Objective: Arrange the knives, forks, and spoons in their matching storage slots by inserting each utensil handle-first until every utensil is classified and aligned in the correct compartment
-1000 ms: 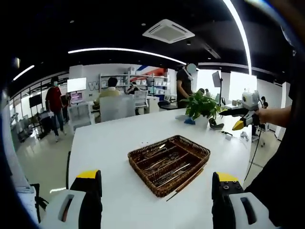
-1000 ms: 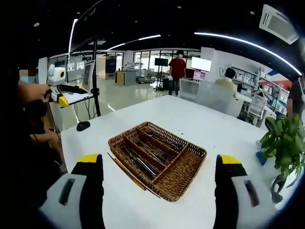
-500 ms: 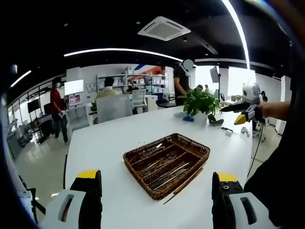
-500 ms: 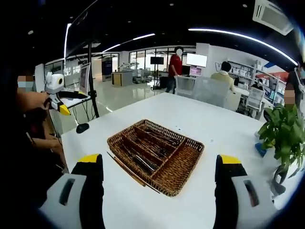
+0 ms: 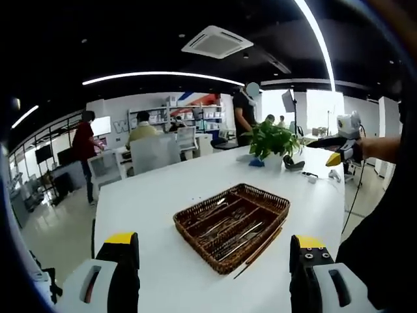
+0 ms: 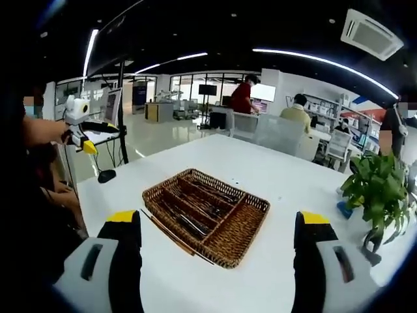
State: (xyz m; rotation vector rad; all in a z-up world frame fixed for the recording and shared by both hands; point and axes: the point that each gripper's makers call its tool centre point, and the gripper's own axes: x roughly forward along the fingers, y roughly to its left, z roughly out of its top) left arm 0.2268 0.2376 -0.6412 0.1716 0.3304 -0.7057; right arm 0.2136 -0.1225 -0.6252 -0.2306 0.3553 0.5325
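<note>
On the white desk [image 5: 163, 195] a wicker tray [image 5: 232, 225] is sitting near the middle, divided into long compartments. Metal utensils [image 5: 228, 228] are lying inside the compartments — individual pieces are too small to tell knives, forks and spoons apart. One compartment, the nearest in the right gripper view, is looking bare [image 6: 231, 235]. A thin brown stick [image 5: 259, 251] is lying on the desk just beside the tray's long edge, parallel to it.

The left gripper [image 5: 214, 261] is hovering over the near desk edge, its fingers spread wide and holding nothing; the tray is lying ahead between them, well apart. The right gripper [image 6: 218, 257] is doing the same from another side of the desk [image 6: 293, 182] — fingers wide apart, empty, tray [image 6: 206, 215] ahead.

A potted plant [image 5: 273, 140] is standing on the desk beyond the tray. A black mouse [image 6: 106, 175] is resting near the desk corner. People are standing and sitting at workstations in the background.
</note>
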